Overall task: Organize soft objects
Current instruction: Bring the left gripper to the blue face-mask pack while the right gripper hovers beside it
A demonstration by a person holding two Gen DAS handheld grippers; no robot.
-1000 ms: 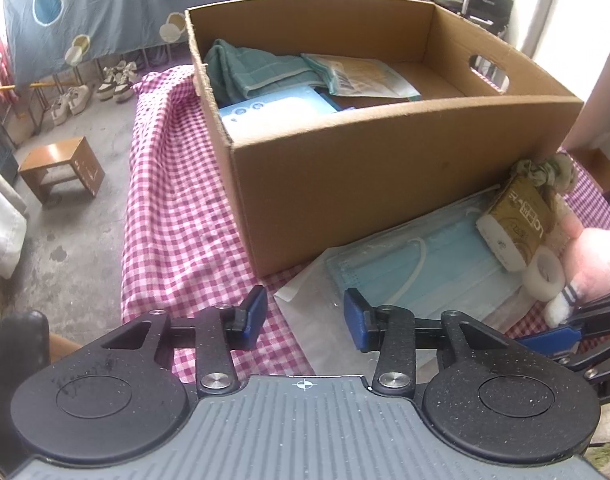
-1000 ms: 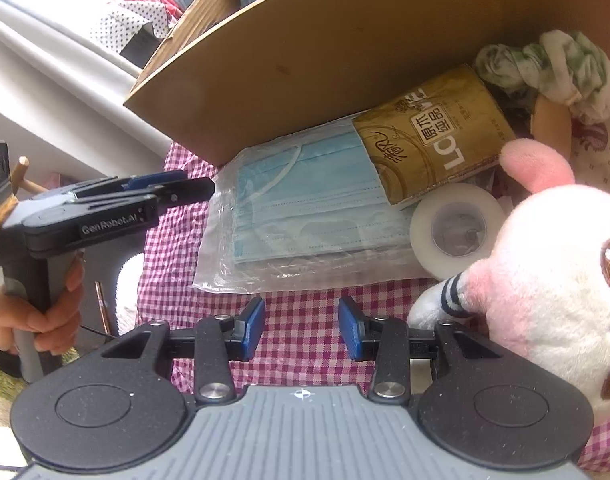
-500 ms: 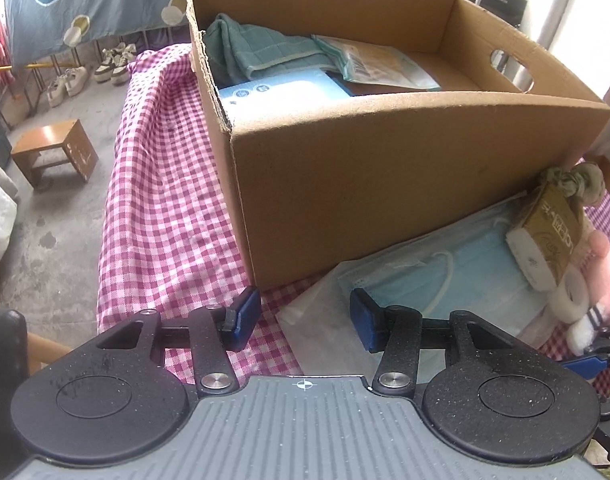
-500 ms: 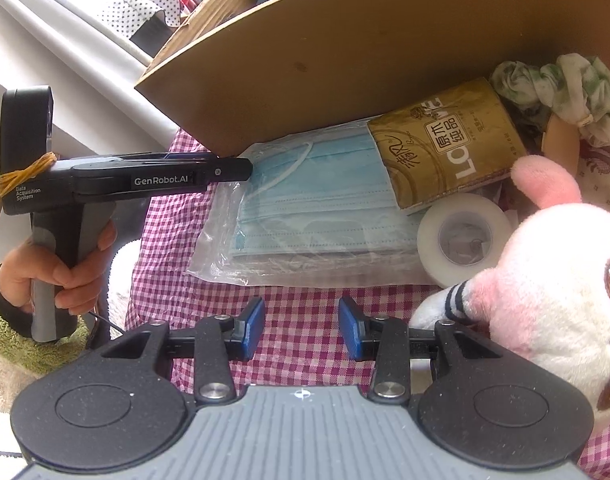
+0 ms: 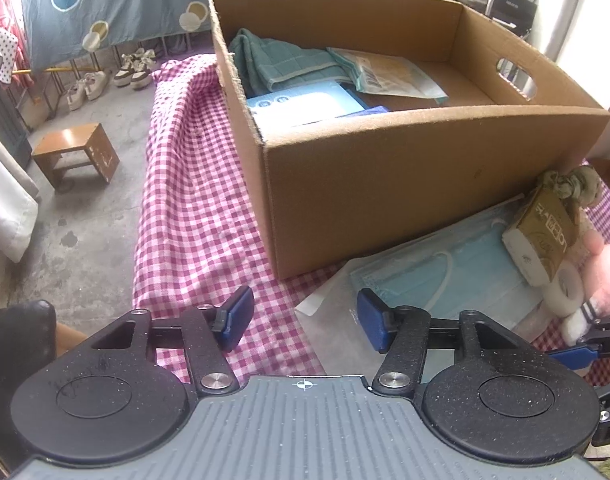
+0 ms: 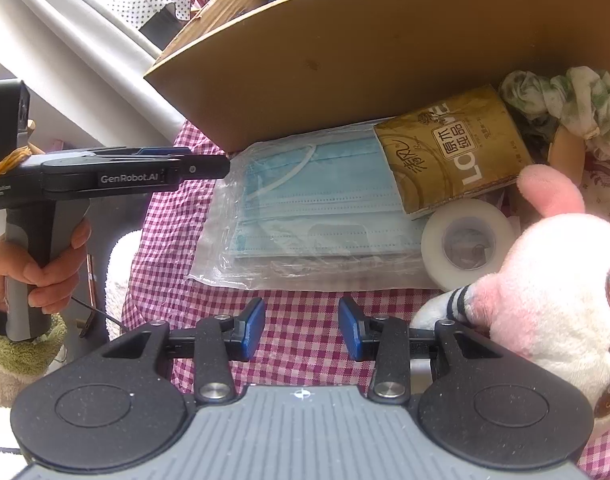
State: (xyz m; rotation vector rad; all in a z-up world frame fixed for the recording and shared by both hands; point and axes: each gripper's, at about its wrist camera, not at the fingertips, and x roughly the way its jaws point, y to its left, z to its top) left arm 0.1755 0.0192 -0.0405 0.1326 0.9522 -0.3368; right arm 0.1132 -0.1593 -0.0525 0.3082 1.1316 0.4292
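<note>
Left hand-held gripper: jaws just widened, empty, over the corner of the mask bag
Right hand-held gripper: part open, empty
Left view only: towel inside box
Right view only: plush touching tape on table

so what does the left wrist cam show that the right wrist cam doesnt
Only the left wrist view: the inside of the cardboard box, holding a green towel and flat packets, plus the wooden stool and shoes on the floor.

Only the right wrist view: the hand gripping the left claw's handle, and the plush toy's face.

Both: the bagged blue face masks, gold tissue pack, white tape roll, checked cloth and the box's outer wall.
</note>
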